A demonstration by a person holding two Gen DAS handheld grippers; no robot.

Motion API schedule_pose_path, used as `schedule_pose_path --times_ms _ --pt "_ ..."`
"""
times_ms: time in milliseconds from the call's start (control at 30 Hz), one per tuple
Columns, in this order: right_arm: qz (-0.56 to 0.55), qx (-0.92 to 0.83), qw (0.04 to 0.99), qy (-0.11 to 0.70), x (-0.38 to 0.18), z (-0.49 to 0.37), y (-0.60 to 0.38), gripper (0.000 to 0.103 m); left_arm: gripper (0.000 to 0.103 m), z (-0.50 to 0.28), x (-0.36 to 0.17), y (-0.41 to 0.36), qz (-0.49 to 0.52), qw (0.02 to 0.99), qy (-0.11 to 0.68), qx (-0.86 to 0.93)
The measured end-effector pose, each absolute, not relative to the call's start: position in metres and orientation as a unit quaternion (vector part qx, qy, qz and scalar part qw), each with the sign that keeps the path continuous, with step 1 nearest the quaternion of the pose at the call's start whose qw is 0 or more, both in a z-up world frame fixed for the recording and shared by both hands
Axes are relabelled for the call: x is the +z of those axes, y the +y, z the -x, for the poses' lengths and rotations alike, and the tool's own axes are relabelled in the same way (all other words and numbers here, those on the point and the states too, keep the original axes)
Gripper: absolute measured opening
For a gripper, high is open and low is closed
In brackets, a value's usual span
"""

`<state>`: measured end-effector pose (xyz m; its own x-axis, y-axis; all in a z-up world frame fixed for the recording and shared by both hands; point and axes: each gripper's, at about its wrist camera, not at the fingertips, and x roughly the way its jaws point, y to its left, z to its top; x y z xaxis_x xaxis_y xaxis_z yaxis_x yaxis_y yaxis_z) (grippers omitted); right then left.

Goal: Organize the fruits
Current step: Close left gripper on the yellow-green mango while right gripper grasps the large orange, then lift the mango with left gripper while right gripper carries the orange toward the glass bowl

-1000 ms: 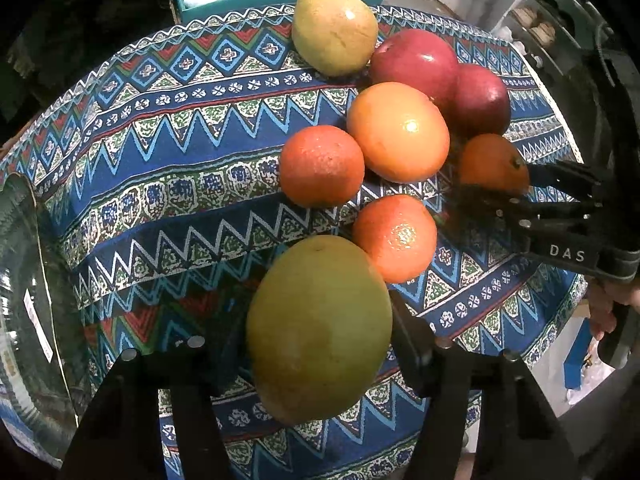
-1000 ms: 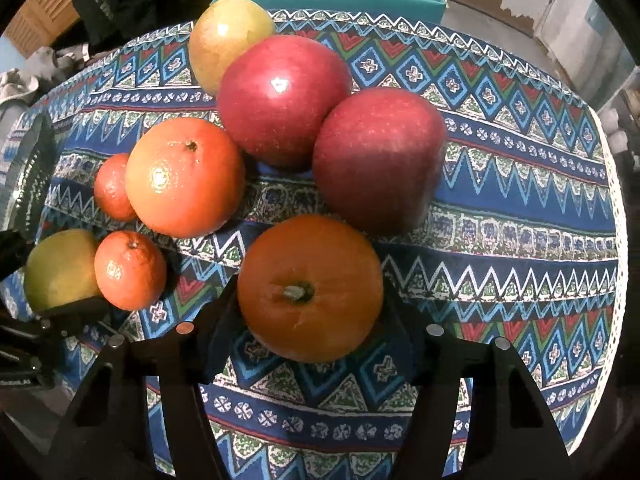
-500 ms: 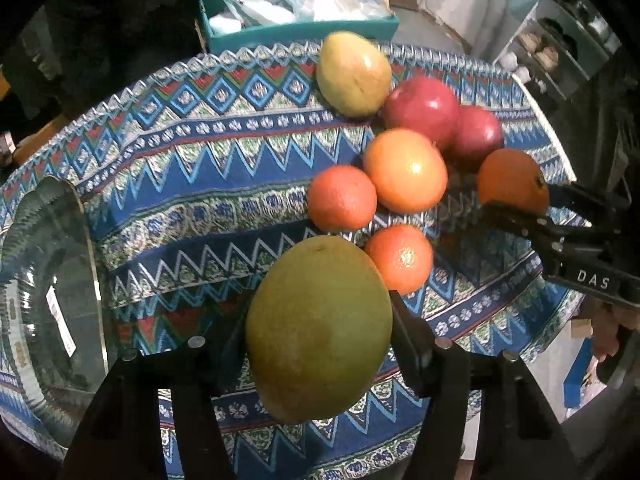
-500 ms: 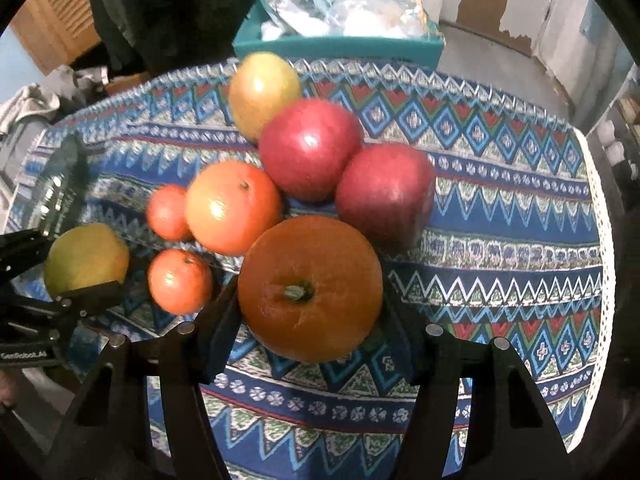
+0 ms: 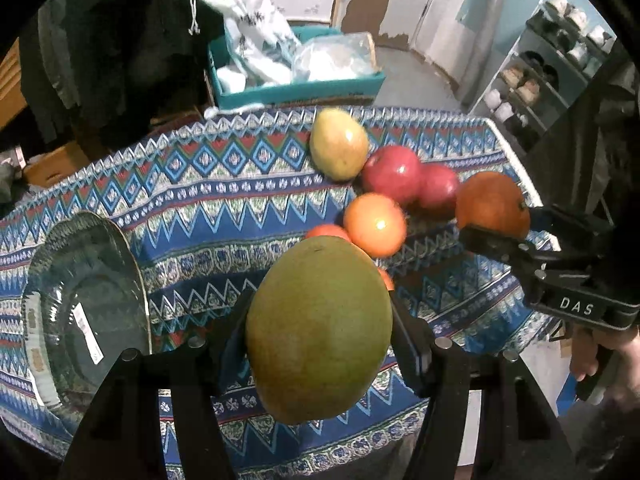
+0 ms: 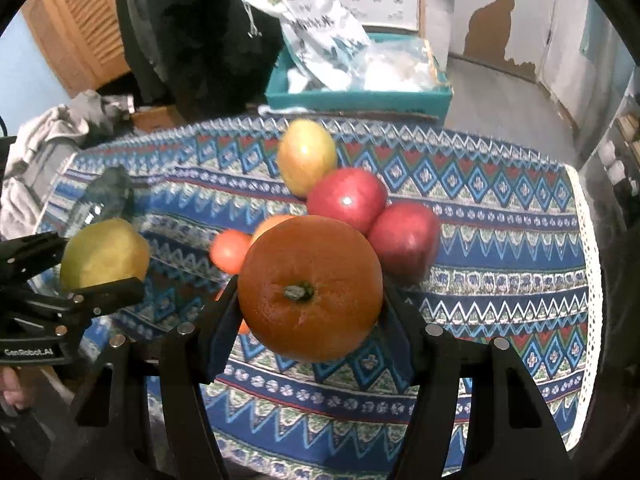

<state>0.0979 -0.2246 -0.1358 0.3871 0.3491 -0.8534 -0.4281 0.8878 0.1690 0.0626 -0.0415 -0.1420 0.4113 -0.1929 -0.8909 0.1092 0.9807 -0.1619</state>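
My left gripper (image 5: pixel 320 332) is clenched on the green mango (image 5: pixel 318 328), held up off the counter (image 5: pixel 208 216). My right gripper (image 6: pixel 310 292) is clenched on the big orange (image 6: pixel 310 292), stem end facing the camera, also clear of the cloth.

Left wrist view only: the glass plate (image 5: pixel 132 264) is shown almost whole at the counter's left end, stickers on it, nothing on it. It also shows the right gripper (image 5: pixel 496 228) from the side with the orange (image 5: pixel 492 204) pinched in it, and a shelf rack (image 5: pixel 548 76) at far right.

Right wrist view only: the plate (image 6: pixel 106 196) is just a dark blurred sliver behind the left gripper (image 6: pixel 102 256) and its mango (image 6: pixel 104 254). This view gives the wooden louvred door (image 6: pixel 80 28) and a grey cloth pile (image 6: pixel 48 140) at left, plus the counter's right lace edge (image 6: pixel 592 264).

Both views: on the counter, a yellow mango (image 5: pixel 338 148) with two red apples (image 5: pixel 394 174) touching each other just beside it, a medium orange (image 5: pixel 376 224), and a teal box (image 5: pixel 296 92) of bags beyond the far edge.

Hard to make out: a small orange (image 5: pixel 326 231) peeks over the green mango in the left view, another small one (image 5: pixel 386 278) is a sliver at its right side. In the right view the medium orange (image 6: pixel 270 224) is mostly hidden behind the held one; the small orange (image 6: pixel 230 250) is motion-blurred. I can't tell if the small ones touch.
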Motion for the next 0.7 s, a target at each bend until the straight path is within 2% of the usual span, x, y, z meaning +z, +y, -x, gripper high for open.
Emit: schedule_pose_path --times_ms 700 --pt "0.021 0.290 0.856 0.427 -0.061 -0.082 -0.191 0.064 0.065 -0.038 -0.078 -0.010 0.068 0.877 0.468 -0.086"
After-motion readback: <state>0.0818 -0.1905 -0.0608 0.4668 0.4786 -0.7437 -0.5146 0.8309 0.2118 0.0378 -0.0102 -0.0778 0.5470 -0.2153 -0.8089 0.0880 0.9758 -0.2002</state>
